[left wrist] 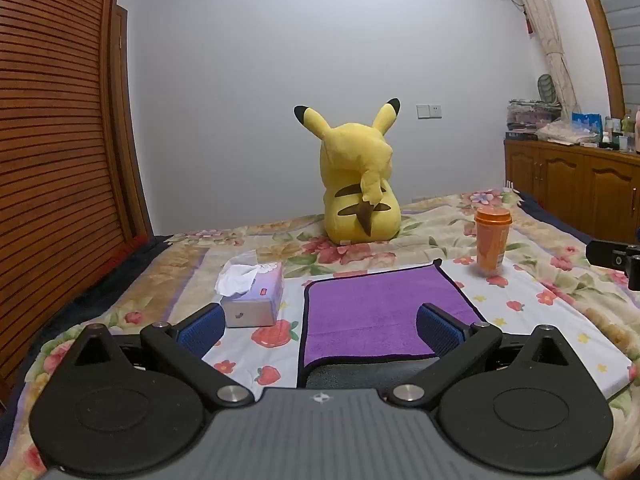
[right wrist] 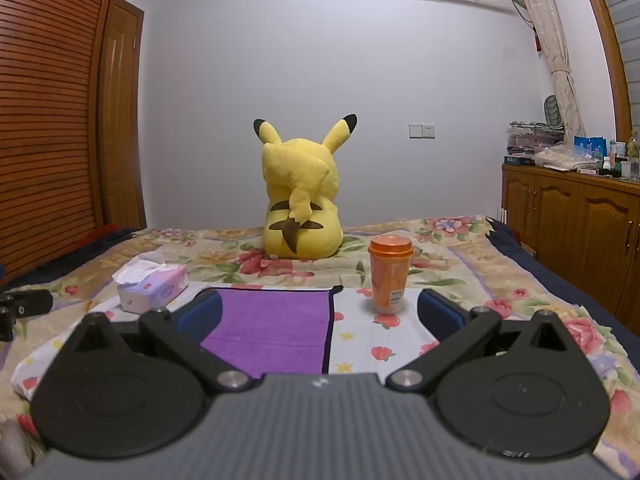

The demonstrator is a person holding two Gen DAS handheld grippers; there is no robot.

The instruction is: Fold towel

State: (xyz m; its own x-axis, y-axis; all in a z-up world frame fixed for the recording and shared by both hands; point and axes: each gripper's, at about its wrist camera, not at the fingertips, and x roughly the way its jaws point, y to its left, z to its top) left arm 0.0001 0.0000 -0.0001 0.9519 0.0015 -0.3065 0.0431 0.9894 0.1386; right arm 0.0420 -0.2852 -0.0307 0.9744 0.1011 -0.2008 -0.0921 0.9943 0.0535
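A purple towel [left wrist: 372, 312] with a dark hem lies flat on a white strawberry-print cloth [left wrist: 532, 312] on the bed. A grey layer shows under its near edge. My left gripper [left wrist: 320, 326] is open and empty, hovering over the towel's near left part. In the right wrist view the towel [right wrist: 276, 328] lies ahead and left. My right gripper [right wrist: 320, 314] is open and empty, over the towel's right edge. The right gripper's side shows at the left wrist view's right edge [left wrist: 616, 260].
A tissue box [left wrist: 254, 294] stands left of the towel. An orange lidded cup [left wrist: 492, 240] stands at its far right corner, also seen in the right wrist view [right wrist: 389, 276]. A yellow plush toy [left wrist: 356, 184] sits farther back. A wooden cabinet [left wrist: 576, 184] is at the right.
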